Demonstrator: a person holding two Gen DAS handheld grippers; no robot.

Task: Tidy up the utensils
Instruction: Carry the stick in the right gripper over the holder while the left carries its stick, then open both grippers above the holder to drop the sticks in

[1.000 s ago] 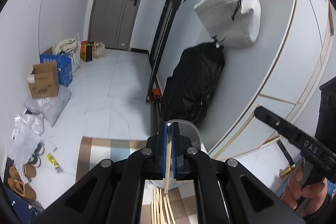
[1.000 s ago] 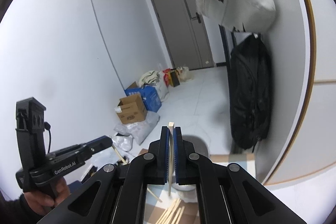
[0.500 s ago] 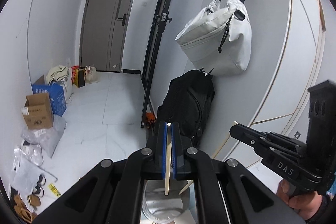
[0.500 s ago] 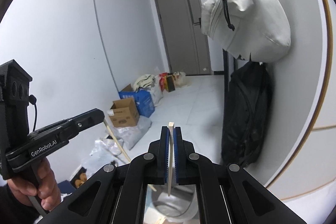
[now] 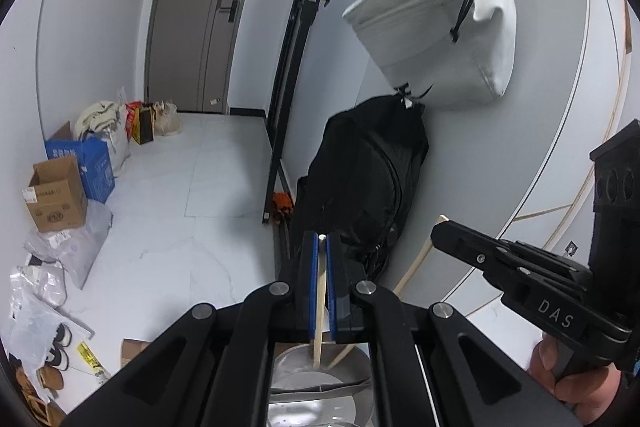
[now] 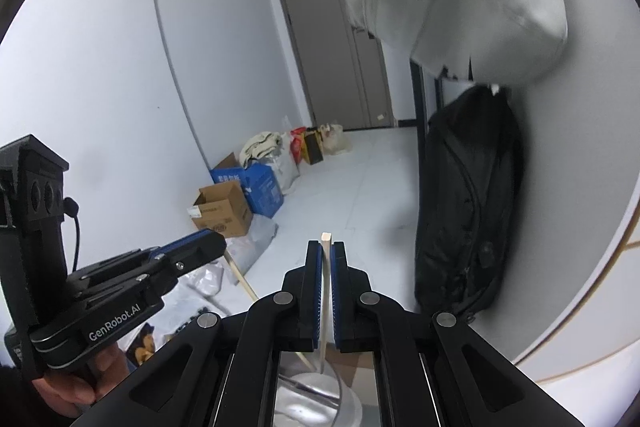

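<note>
A white-tiled floor point(image 5: 168, 227) stretches to a grey door point(image 5: 200, 11) at the far end of the room. Against the right-hand wall a black backpack point(image 5: 360, 179) stands on the floor, and a white bag point(image 5: 436, 35) hangs just above it, its bottom nearly meeting the backpack's top. Along the left wall sit a blue box point(image 5: 86, 163), an open cardboard box point(image 5: 56, 199) just in front of it, and crumpled plastic bags point(image 5: 68, 247) nearer the camera.

Low in both views a round metal container point(image 5: 316, 379) shows between the gripper arms, directly under both sticks.

The right gripper point(image 6: 327, 267) has its blue-padded fingers point(image 6: 316, 291) pressed onto 1 wooden chopstick point(image 6: 325, 291), which stands near upright with its square end poking above the pads and its lower end hanging over the container's mouth; seen from the left wrist, this stick slants down toward the container. The left gripper point(image 5: 319, 267) likewise pinches 1 chopstick point(image 5: 320, 307) between its fingers point(image 5: 310, 291), the round tip flush with the pad tops and the shaft reaching down to the container rim. A hand point(image 5: 576, 383) grips the right tool's handle, and another hand point(image 6: 76, 383) grips the left tool's handle
</note>
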